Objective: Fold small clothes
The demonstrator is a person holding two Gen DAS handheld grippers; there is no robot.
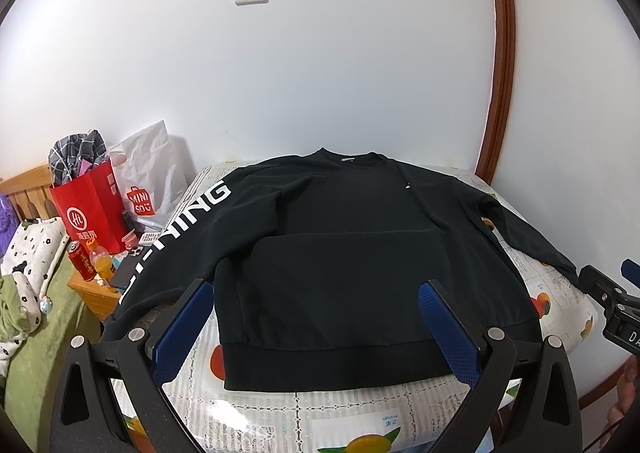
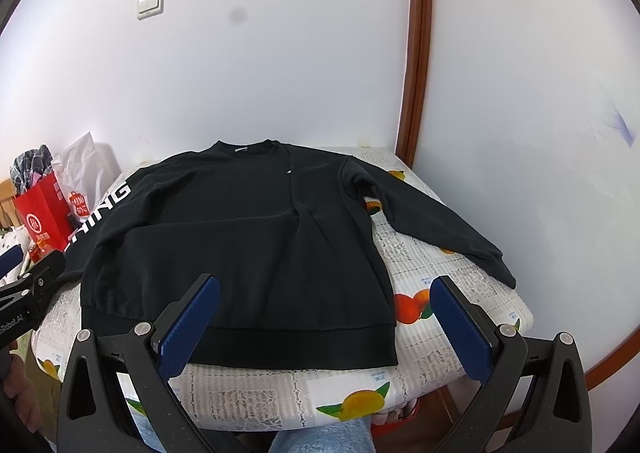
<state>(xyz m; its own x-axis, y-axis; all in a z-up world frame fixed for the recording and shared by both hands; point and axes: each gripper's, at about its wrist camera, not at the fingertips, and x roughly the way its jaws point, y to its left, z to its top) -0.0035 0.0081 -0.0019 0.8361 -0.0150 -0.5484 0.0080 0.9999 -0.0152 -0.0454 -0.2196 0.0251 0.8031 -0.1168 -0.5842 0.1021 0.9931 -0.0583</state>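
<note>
A black long-sleeved sweatshirt (image 1: 344, 253) lies flat, front up, on a small table with a fruit-print cloth (image 1: 320, 417); its collar points to the wall and its hem to me. White letters run down its left sleeve (image 1: 180, 229). It also shows in the right wrist view (image 2: 240, 245), right sleeve (image 2: 432, 213) spread out. My left gripper (image 1: 316, 293) is open, empty, held above the hem. My right gripper (image 2: 324, 289) is open, empty, above the hem's right part; it also shows in the left wrist view (image 1: 608, 289).
A red paper bag (image 1: 90, 209) and a white Miniso bag (image 1: 148, 173) stand left of the table on a wooden nightstand (image 1: 92, 297) with a can, a bottle and a phone. A bed (image 1: 28, 293) lies at far left. A white wall is behind; a wooden frame (image 1: 504, 53) is at right.
</note>
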